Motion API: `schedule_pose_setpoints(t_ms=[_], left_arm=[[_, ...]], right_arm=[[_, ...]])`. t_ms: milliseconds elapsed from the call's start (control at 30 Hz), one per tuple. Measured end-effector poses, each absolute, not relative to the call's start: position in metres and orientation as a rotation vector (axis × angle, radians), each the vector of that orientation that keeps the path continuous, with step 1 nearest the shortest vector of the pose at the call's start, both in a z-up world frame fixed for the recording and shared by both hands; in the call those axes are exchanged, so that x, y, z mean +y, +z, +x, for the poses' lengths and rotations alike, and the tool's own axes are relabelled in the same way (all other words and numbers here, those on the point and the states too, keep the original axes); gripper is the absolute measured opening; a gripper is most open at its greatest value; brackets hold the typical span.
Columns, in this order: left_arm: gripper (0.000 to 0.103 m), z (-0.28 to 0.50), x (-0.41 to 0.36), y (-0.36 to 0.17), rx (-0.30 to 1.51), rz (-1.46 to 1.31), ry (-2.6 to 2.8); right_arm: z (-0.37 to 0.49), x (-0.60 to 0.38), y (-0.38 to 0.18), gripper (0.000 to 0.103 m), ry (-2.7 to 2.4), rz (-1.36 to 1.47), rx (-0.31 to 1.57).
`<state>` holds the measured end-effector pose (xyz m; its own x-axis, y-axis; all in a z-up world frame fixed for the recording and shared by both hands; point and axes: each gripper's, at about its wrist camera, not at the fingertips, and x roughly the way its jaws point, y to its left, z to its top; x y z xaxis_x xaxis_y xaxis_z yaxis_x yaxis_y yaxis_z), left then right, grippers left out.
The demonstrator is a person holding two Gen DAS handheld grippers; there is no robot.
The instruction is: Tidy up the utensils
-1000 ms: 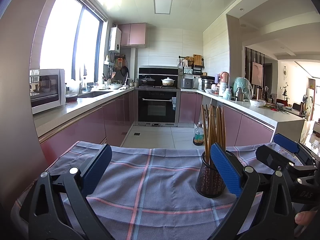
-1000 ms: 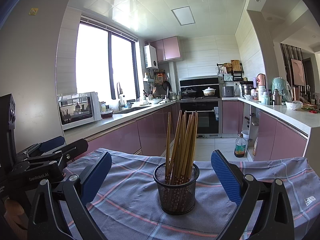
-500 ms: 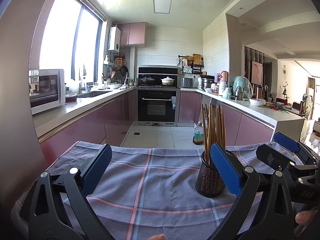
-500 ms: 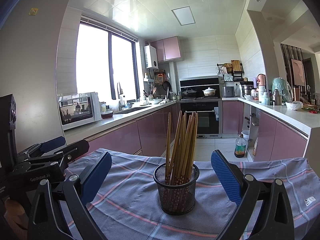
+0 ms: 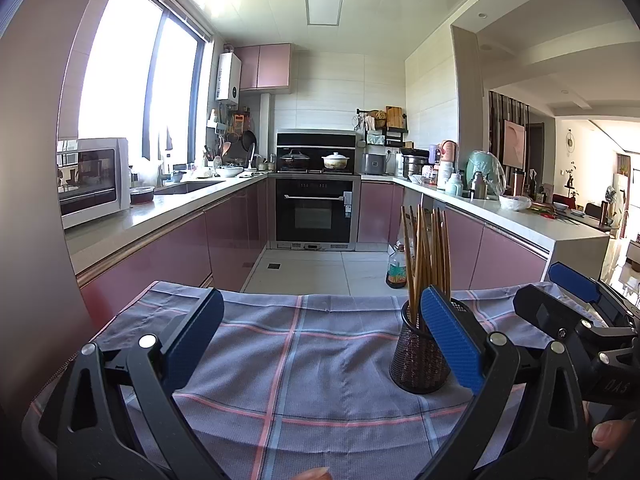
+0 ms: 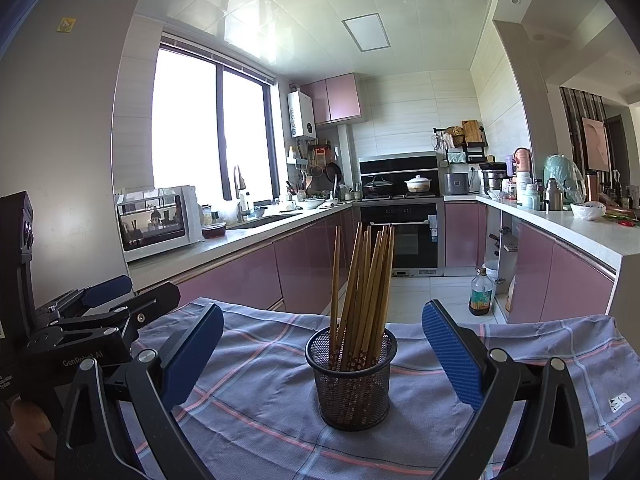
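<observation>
A black mesh cup (image 6: 352,380) stands upright on a grey-blue checked cloth (image 6: 256,408), filled with several wooden chopsticks (image 6: 364,280). In the right wrist view it sits centred a little beyond my right gripper (image 6: 322,348), which is open and holds nothing. The left wrist view shows the same cup (image 5: 418,360) at the right, partly behind the right finger of my left gripper (image 5: 320,336), also open and empty. Each gripper appears in the other's view: the right gripper (image 5: 576,312) at the far right, the left gripper (image 6: 104,304) at the far left.
The cloth covers a table whose far edge (image 5: 304,294) drops to a tiled kitchen floor. Pink cabinets and countertops (image 5: 168,208) run along both sides. An oven (image 5: 316,216) is at the back, a bottle (image 6: 480,292) stands on the floor, and a fingertip (image 5: 608,434) shows at lower right.
</observation>
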<state>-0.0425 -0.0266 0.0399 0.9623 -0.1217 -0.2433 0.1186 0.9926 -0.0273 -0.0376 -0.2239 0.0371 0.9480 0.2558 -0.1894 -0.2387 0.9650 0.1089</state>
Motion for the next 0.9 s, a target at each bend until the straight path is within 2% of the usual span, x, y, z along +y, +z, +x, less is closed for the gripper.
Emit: schedule_pose_setpoints(t_ms=[900], left_arm=[[0.097, -0.0427, -0.0239, 0.0392, 0.252, -0.014, -0.120]], right_arm=[[-0.0350, -0.2244, 0.0365, 0.096, 0.255, 0.085, 0.212]])
